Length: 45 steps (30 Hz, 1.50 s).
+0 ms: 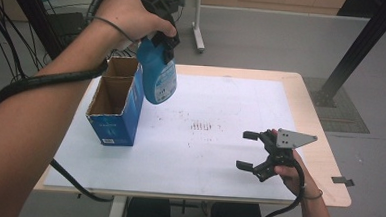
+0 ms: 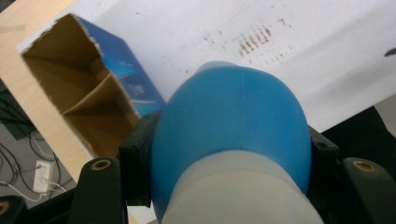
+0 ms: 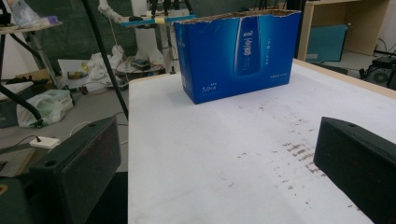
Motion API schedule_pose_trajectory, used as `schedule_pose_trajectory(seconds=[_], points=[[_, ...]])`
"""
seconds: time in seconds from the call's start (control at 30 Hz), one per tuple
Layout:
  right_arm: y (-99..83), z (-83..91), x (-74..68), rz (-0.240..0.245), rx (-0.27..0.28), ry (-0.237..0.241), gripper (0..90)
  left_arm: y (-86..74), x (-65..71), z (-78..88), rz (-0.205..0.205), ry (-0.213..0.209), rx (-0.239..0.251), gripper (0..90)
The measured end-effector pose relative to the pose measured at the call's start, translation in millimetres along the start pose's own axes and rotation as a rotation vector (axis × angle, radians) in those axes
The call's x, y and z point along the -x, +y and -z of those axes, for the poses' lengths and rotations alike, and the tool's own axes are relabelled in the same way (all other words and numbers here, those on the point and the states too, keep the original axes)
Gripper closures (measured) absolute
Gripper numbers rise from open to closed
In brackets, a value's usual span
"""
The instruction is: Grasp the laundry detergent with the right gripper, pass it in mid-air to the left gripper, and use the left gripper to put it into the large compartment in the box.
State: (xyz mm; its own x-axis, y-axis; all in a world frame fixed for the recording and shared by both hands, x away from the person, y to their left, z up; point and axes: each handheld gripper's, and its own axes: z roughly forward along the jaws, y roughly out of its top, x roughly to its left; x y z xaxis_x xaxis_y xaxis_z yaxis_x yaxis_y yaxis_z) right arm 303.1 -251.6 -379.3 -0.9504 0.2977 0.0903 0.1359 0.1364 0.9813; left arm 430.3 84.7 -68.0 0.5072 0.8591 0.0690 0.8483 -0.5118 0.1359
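Blue bottle (image 1: pixel 155 75) pinched in left tool (image 1: pixel 165 37) above "5.0" carton (image 1: pixel 116 115) (right tool (image 1: pixel 248 150) spread).

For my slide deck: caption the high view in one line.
Left gripper holds a blue bottle above an open blue carton; right gripper rests open over the white table.

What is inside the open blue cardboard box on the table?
The blue cardboard box shows bare brown walls and a cardboard divider making two compartments. Both look empty where visible. The bottom of each is shadowed or hidden by the walls, so small items cannot be excluded.
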Motion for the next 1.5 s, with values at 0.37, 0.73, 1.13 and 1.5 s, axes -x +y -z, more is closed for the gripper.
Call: schedule_pose_trajectory(seconds=[0.37,0.73,1.13,1.5], points=[[-0.8,0.6,0.4,-0.003,0.006,-0.012,0.7,-1.2,-55.0,16.8,0.168,-0.007,0.009,37.3],[-0.5,-1.8,-0.6,0.001,0.009,-0.012,0.7,-11.8,-105.7,21.9,0.363,0.023,0.012,37.3],[-2.8,-5.3,-1.1,-0.005,0.006,-0.013,0.8,-21.0,-137.0,17.9,0.511,0.101,-0.014,37.3],[-2.4,-6.1,-1.5,-0.008,0.006,-0.02,0.7,-22.3,-141.4,11.8,0.524,0.09,0.003,37.3]])
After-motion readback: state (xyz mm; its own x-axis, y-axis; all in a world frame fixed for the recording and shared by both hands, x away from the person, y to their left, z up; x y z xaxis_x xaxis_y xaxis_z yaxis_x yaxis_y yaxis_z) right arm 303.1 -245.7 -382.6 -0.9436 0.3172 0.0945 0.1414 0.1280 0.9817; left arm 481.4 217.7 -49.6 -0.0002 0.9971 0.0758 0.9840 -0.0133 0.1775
